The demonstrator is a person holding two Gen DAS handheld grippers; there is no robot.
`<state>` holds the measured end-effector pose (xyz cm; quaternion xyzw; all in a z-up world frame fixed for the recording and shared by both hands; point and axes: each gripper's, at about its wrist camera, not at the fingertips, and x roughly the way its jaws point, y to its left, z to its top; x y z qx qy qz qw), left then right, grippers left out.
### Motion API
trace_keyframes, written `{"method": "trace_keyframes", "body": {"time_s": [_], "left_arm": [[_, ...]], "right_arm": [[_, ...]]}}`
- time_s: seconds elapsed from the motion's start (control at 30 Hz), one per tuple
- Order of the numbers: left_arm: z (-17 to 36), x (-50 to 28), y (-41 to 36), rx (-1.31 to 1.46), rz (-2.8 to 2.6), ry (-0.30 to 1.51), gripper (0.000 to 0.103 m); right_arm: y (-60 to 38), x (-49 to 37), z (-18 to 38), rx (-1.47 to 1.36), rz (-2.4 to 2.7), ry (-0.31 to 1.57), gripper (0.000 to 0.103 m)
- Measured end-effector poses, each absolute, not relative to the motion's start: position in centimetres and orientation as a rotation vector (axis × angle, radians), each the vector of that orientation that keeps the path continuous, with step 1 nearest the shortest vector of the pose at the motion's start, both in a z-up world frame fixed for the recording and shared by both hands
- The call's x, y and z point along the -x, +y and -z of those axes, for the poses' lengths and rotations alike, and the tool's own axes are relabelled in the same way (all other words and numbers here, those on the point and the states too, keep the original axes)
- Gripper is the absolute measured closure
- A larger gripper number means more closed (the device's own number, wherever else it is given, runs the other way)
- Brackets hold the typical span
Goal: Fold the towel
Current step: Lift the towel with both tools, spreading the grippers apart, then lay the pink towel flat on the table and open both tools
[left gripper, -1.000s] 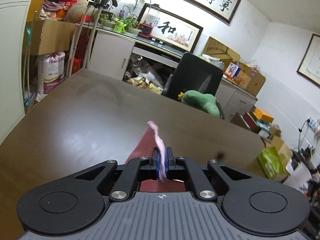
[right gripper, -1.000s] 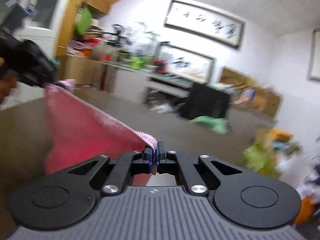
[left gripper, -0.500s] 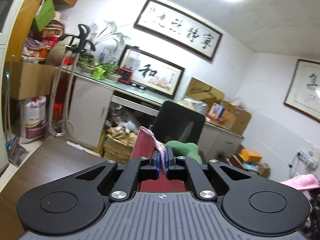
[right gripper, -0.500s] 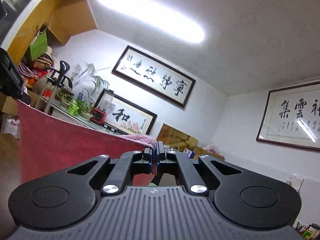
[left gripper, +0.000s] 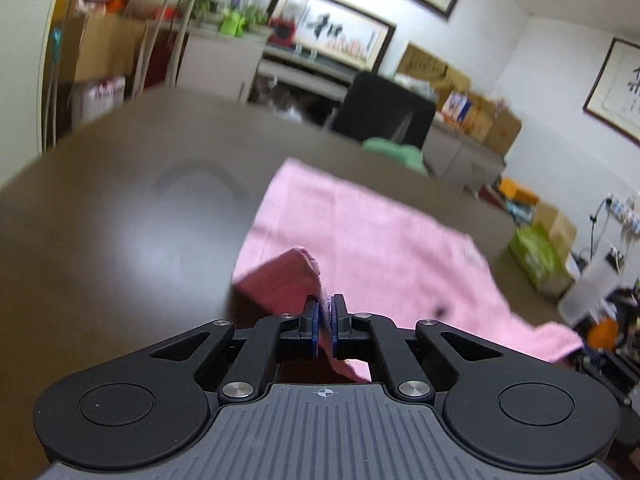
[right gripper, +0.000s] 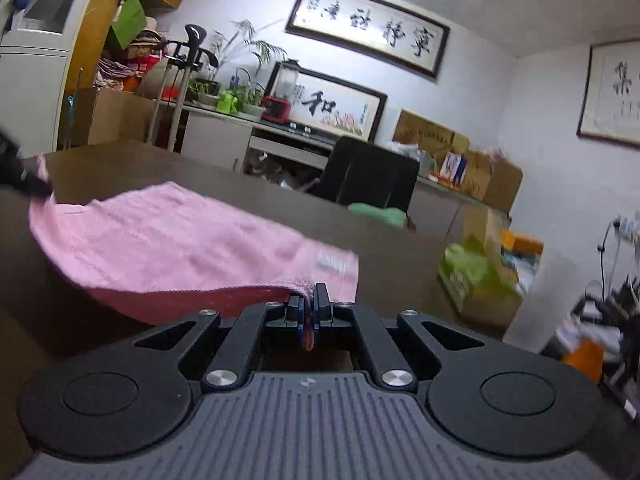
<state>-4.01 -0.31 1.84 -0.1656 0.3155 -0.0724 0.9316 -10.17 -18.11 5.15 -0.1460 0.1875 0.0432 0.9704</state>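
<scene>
Left-wrist view first, far left: the dark brown worktop (left gripper: 120, 208), smooth and glossy, with a pale glare and a faint ring mark on its surface. Moving to the centre, here's the pink towel (left gripper: 360, 240), soft terry with a nubbly weave, spread flat across the middle of the worktop and running off toward the lower right of the frame. Its near corner is bunched into a rounded hump rising just above the left gripper (left gripper: 325, 316), whose black jaws with blue pads are clamped together on that corner. Behind, centre-right, a black chair (left gripper: 384, 108) with a green cushion (left gripper: 394, 154) on it; the whole picture is slightly blurred.

Over to the right-wrist view. At the far left edge a dark shape pinches the towel's far corner, too cropped to tell more. The towel (right gripper: 172, 236) sags from there like a shallow hammock, its ribbed hem sweeping toward bottom centre and a small white label near its right edge. At bottom centre the right gripper (right gripper: 307, 312) has its jaws pressed shut on the fuzzy corner, a sliver of pink showing between the pads. The worktop (right gripper: 400, 256) stretches behind it, matte brown. Upper right, a long framed calligraphy scroll (right gripper: 368, 42) hangs on the white wall.
</scene>
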Motion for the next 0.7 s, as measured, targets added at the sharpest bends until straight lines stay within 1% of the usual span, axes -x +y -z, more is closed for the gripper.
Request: {"method": "trace_keyframes", "body": {"time_s": [0.07,0.2,0.27,0.3,0.33,0.4,0.43,0.57,0.7], "left_arm": [[-1.2,5.1,-0.1,0.331,0.148,0.657,0.096],[-1.2,6.1,0.6,0.322,0.183,0.663,0.094],[-2.0,5.8,0.7,0.316,0.205,0.662,0.093],[-2.2,6.0,0.8,0.308,0.216,0.657,0.092],[-2.6,6.0,0.8,0.301,0.218,0.648,0.092],[-3.7,6.4,1.2,0.270,0.200,0.601,0.092],[-4.2,6.5,1.4,0.254,0.192,0.578,0.092],[-5.8,7.4,2.4,0.217,0.179,0.500,0.088],[-6.1,7.6,2.7,0.183,0.198,0.489,0.082]], "right_arm": [[-18.3,10.6,-5.4,0.294,-0.093,0.397,0.095],[-19.5,11.6,-5.4,0.287,-0.088,0.449,0.094],[-20.4,12.1,-4.6,0.283,-0.072,0.479,0.090],[-21.1,12.3,-4.4,0.263,-0.057,0.498,0.083],[-21.5,12.3,-4.4,0.264,-0.051,0.532,0.079],[-21.9,12.7,-4.2,0.281,-0.031,0.547,0.061],[-22.2,13.0,-4.1,0.293,-0.015,0.554,0.058],[-24.3,14.7,-5.3,0.178,-0.028,0.522,0.058],[-25.1,14.5,-5.7,0.063,-0.123,0.532,0.057]]}}
